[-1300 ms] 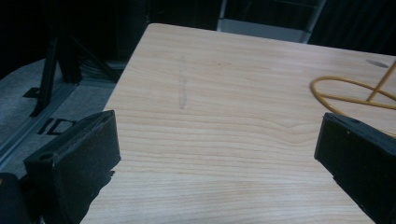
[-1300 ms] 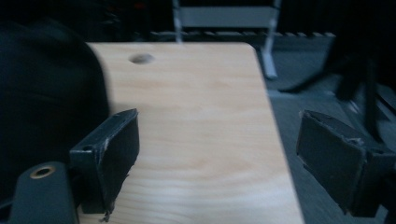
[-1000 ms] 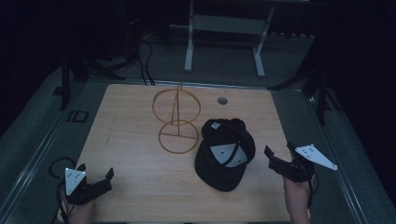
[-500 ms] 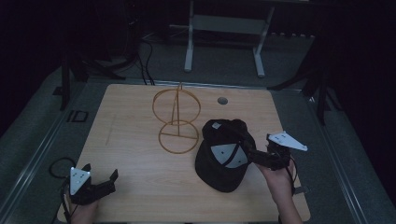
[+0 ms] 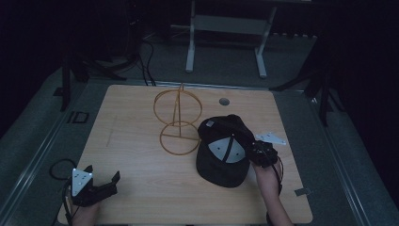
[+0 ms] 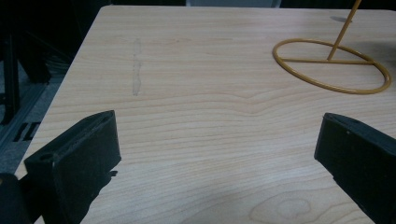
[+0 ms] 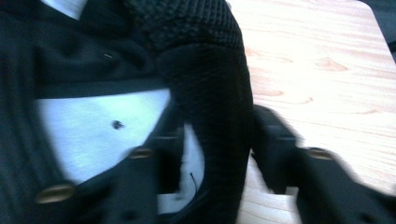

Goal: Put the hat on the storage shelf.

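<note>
High view, right claw (image 5: 256, 153) closing on cap (image 5: 221, 155) rim

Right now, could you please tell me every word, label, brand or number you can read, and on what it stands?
None can be read.
The black cap: its pale grey inner panels carry no legible print; a small tag near its rim is too small to read.
The gold wire stand and the wooden table bear no text.

The high view is dim, and the room around the counter (image 5: 141, 141) is almost black. The left gripper view is bright and sharp. The right gripper view is blurry, with white glare on the wood.
</note>
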Tool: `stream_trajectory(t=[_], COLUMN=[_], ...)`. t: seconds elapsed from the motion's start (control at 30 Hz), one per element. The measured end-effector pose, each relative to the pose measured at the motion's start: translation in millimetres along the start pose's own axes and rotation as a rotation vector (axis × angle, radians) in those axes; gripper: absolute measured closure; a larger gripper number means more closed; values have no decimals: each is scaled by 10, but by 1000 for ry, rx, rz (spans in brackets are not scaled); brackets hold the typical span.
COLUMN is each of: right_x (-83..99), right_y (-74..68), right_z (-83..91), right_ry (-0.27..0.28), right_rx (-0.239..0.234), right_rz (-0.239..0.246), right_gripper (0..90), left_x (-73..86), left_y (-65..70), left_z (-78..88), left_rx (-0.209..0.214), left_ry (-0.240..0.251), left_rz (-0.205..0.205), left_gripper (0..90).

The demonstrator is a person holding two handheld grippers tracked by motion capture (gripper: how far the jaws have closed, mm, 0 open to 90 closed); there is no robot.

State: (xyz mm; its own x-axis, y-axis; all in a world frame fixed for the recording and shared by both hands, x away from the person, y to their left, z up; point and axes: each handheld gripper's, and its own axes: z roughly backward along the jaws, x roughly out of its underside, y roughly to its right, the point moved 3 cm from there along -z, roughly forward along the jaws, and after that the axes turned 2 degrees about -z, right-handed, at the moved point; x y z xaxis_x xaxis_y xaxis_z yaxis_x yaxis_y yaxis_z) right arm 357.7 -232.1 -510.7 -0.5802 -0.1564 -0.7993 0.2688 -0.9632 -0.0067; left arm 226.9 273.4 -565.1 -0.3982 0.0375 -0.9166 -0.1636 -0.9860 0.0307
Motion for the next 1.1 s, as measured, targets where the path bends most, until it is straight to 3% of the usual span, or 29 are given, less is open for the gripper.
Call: stream_trajectory(t=[0.1,0.17,0.37,0.67,0.9,1.1], right_x=[17,20,-9,-157,-312,-396], right_y=[46,70,107,76,56,31], right_z=[-19,-16,73,336,666,807], right_ry=[11,19,99,177,279,311], right_rx=[19,12,20,-44,-89,-92], right_rz=[-13,-38,-108,-123,-140,-118], right_gripper=[821,871,885,885,887,887], left_x=[0,2,0,-13,-124,-257], left_y=[-3,-2,13,100,336,627], left_z=[-1,-3,0,1,29,29], left_rx=[2,2,-1,46,120,207], left_ry=[0,-4,4,4,33,53], left_rz=[4,3,-18,-7,-31,-72], left_gripper=[7,7,7,7,7,7])
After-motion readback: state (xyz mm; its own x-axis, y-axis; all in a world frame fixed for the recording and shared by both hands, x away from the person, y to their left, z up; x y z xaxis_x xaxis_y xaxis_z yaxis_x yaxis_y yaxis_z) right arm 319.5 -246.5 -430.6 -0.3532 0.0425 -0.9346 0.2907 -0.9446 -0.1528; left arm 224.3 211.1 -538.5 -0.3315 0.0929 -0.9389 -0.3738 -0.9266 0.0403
